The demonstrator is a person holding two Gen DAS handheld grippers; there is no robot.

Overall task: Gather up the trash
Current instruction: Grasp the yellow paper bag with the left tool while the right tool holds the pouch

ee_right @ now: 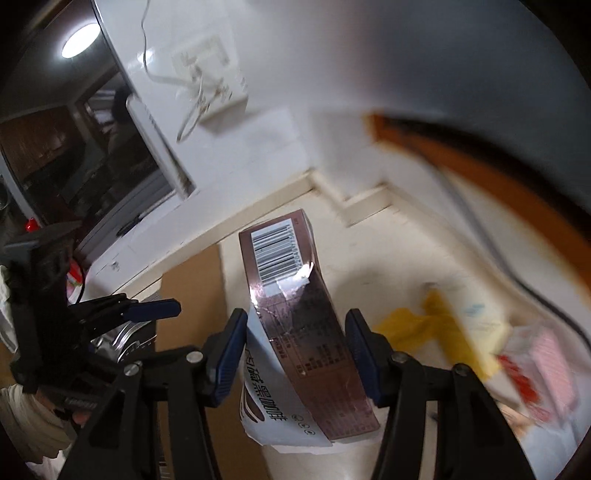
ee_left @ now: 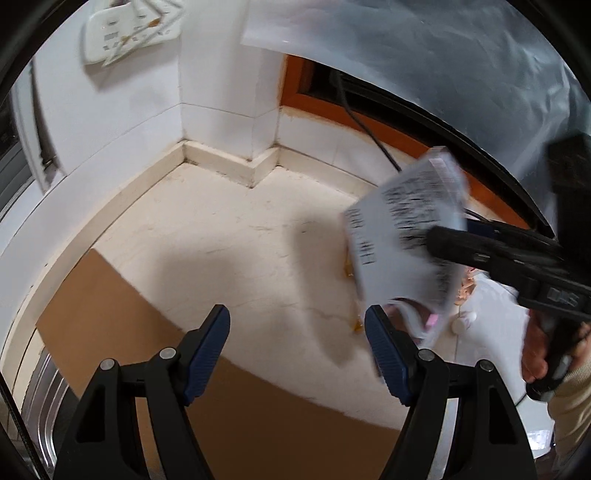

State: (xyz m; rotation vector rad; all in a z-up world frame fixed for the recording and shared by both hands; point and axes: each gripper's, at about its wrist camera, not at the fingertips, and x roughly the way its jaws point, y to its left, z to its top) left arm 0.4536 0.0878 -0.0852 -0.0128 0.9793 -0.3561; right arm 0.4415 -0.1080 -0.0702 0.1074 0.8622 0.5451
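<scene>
A cream, slightly stained worktop [ee_left: 258, 236] runs into a corner of white tiled wall with a low cream upstand along its back. A flat sheet of brown cardboard [ee_left: 110, 310] lies on its near left part. High on the wall hangs a white power strip [ee_left: 129, 33] with thin cords trailing from it. To the right, an orange-brown wooden frame [ee_left: 373, 122] edges the wall, and a black cable [ee_left: 369, 129] runs down across it. A dark window [ee_right: 92, 147] reflects a round ceiling light.

The left tongs [ee_left: 297, 354] hover over the worktop with their blue pads apart and nothing between them.

The right tongs [ee_right: 295, 354] are clamped on a flattened coffee box [ee_right: 291, 314], lifted above the worktop. The box is glossy brown with a white barcode label at its far end, a strip of clear tape, small printed text, and a white face carrying large Chinese characters.

On the worktop to the right lie a yellow wrapper [ee_right: 436, 325] and a blurred pink-and-red packet [ee_right: 539, 373].
</scene>
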